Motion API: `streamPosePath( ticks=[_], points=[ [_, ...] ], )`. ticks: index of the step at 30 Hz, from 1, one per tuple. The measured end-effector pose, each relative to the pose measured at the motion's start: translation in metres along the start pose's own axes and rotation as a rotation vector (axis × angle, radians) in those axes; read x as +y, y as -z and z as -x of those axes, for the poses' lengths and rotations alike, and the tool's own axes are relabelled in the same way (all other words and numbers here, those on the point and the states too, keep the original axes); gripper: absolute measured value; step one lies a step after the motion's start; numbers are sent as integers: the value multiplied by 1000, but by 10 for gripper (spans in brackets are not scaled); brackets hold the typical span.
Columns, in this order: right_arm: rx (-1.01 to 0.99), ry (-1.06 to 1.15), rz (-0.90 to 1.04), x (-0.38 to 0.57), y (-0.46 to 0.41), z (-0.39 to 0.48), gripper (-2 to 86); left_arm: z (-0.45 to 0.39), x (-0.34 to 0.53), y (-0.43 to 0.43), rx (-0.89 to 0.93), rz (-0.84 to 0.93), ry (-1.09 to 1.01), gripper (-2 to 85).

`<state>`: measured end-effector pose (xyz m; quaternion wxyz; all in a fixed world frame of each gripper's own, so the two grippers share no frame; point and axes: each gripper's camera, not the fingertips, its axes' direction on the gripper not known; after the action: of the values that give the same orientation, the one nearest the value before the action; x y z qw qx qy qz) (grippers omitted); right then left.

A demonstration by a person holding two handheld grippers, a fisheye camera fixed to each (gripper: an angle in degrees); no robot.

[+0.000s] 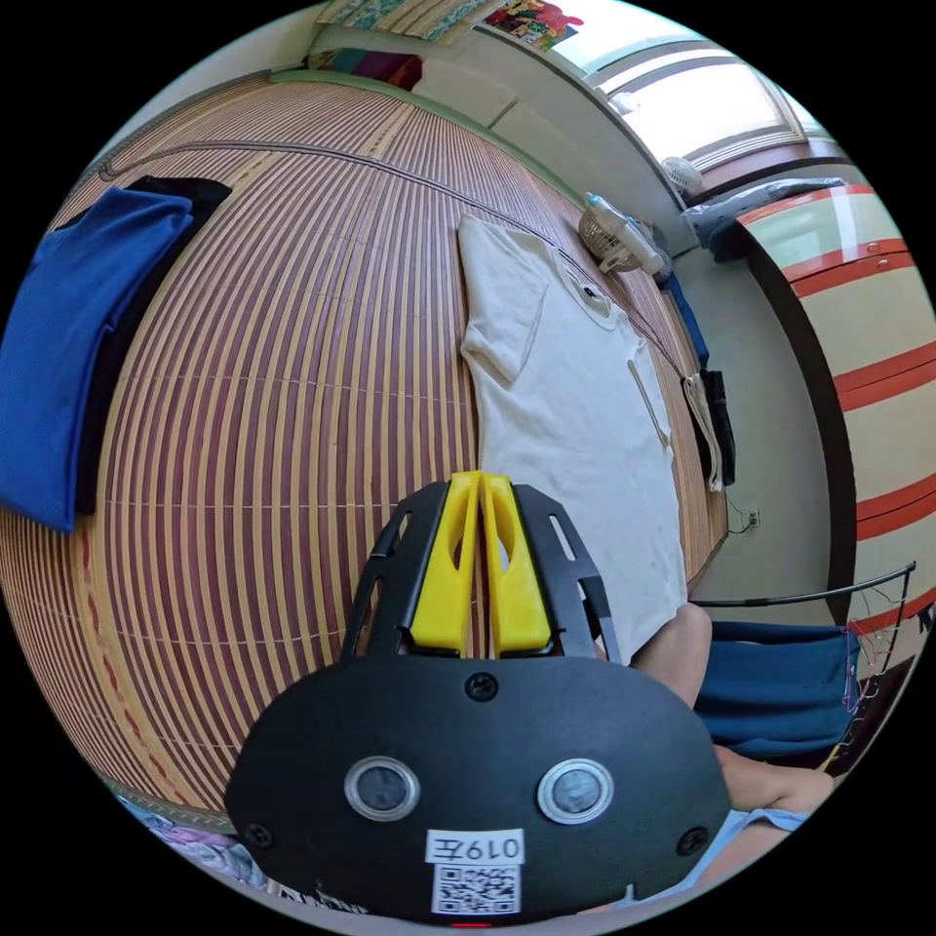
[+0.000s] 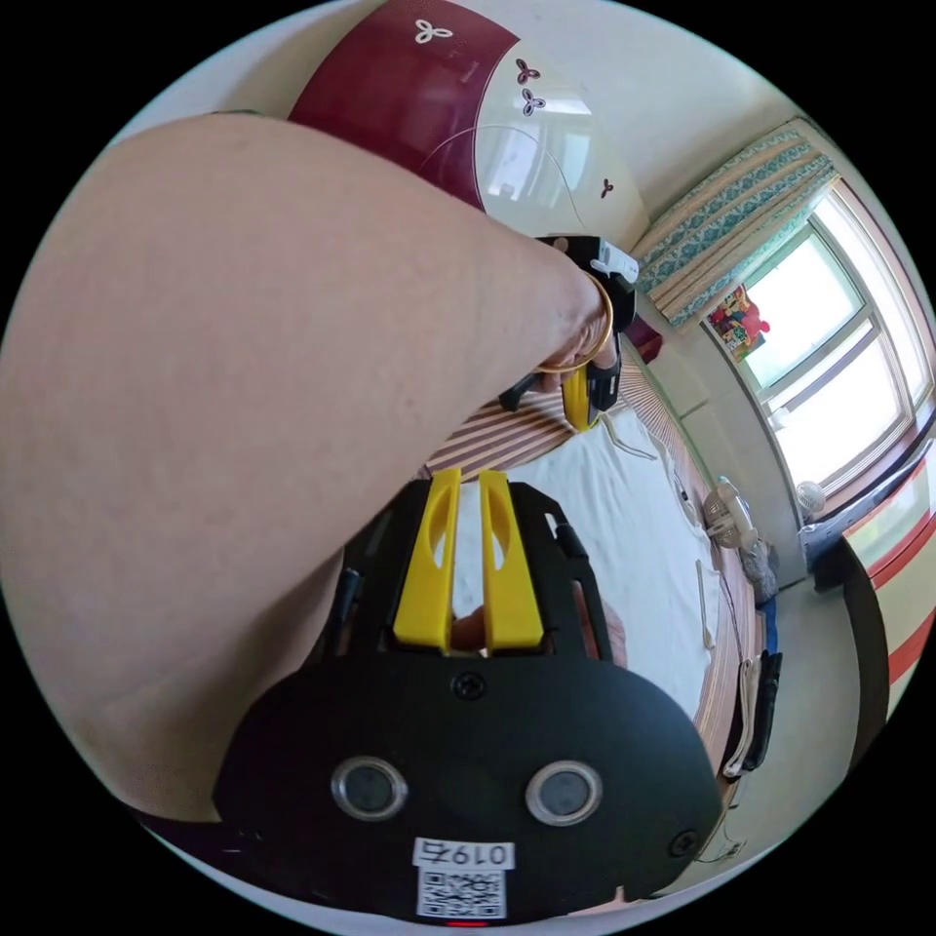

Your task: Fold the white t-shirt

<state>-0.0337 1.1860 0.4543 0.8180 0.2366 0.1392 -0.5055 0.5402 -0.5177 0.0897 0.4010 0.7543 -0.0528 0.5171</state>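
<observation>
White t-shirt (image 1: 575, 409) flat on the mat, untouched.
My left gripper (image 1: 481, 480) hovers beside its hem, jaws together, empty; my right gripper (image 2: 468, 475) sits above it, nearly closed.

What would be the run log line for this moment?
white t-shirt: flat, unfolded | left gripper: shut, empty | right gripper: nearly shut, empty
</observation>
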Motion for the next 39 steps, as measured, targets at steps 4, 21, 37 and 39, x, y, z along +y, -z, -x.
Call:
streamPosePath(
  ticks=[4,21,37,39],
  points=[
    [14,4,1,6,9,-1,40,-2,4,5,12,-4,11,11],
    [-42,-117,59,30,35,-62,44,-49,37,24,28,10,2,9],
    [-96,-89,78,57,71,-119,-9,-133,90,47,-57,5,-35,8],
    [-68,-80,20,66,96,-139,-9,-144,102,56,-37,-30,-19,9]
  ],
)
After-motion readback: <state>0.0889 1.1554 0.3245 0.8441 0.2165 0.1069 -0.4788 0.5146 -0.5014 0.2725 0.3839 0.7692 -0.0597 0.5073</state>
